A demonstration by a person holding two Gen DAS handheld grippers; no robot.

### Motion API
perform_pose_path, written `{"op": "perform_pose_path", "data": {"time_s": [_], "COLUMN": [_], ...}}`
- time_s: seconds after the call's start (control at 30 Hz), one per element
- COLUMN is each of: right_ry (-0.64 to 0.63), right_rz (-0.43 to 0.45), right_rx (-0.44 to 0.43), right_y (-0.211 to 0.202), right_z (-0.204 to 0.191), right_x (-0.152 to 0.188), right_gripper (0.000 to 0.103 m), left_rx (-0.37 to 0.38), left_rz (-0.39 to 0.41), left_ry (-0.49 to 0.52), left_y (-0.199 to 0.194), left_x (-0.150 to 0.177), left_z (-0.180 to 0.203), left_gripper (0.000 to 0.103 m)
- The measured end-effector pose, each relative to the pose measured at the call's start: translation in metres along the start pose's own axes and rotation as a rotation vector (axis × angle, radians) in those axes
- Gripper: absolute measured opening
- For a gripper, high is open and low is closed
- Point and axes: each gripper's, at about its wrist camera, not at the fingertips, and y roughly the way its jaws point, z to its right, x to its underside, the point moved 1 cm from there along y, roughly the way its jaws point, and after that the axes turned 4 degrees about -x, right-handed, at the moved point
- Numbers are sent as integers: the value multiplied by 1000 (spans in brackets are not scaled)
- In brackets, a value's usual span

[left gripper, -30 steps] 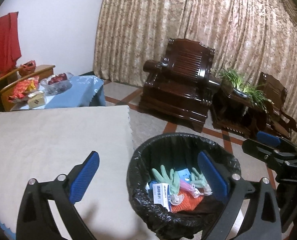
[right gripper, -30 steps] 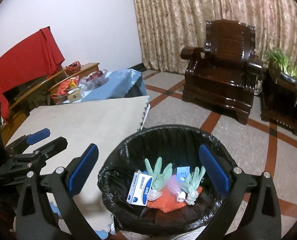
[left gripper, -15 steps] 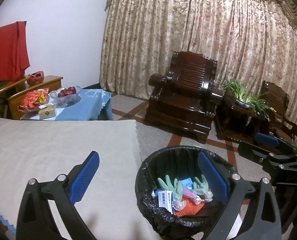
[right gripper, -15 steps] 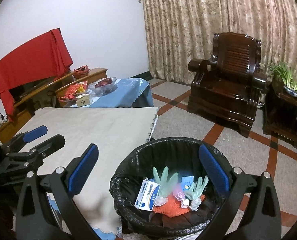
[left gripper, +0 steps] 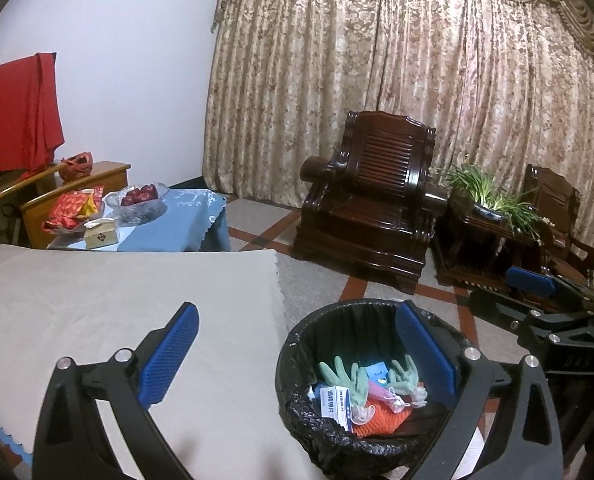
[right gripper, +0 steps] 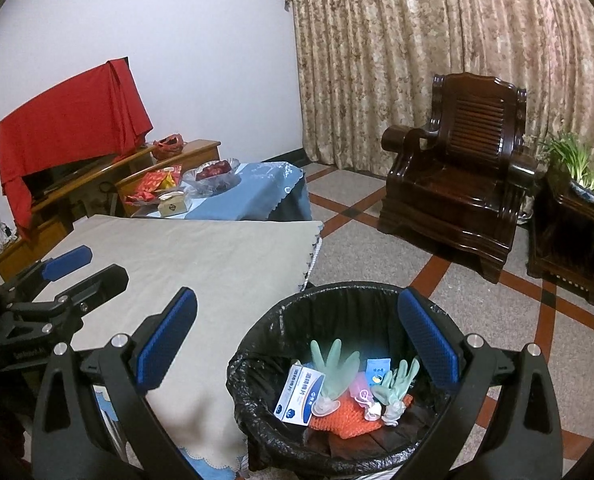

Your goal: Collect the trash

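A round bin with a black liner [left gripper: 297, 364] [right gripper: 257, 360] stands on the floor beside the table. Inside lie green gloves [left gripper: 347, 376] [right gripper: 333, 368], a blue-and-white box [left gripper: 337, 402] [right gripper: 299, 396], an orange cloth [left gripper: 381, 420] [right gripper: 337, 424], a pink item and a small blue packet [right gripper: 378, 372]. My left gripper [left gripper: 297, 354] is open and empty, above the table edge and bin. My right gripper [right gripper: 297, 342] is also open and empty, above the bin. Each gripper shows at the side of the other's view.
The table under a beige cloth [left gripper: 117, 292] [right gripper: 201, 256] holds nothing in view. Behind it, a blue-clothed table [left gripper: 177, 224] carries a glass bowl of red fruit, snacks and a small box. Dark wooden armchairs [left gripper: 373, 208] [right gripper: 457, 176], a plant stand [left gripper: 493, 208] and curtains lie beyond open floor.
Both grippers have risen and tilted up: the bin and table sit lower in both views and more of the room shows. Both stay open and empty.
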Motion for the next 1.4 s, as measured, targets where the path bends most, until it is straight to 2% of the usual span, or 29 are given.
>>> {"op": "perform_pose_path", "data": {"time_s": [1.4], "right_ry": [-8], "right_rz": [-1], "right_rx": [-6], "right_y": [1], "right_z": [-7], "right_x": [-5], "right_gripper": [98], "left_rx": [-4], "left_rz": [2], "left_ry": [2], "left_y": [-4], "left_x": [-1], "left_z": [-2], "left_gripper": [97]}}
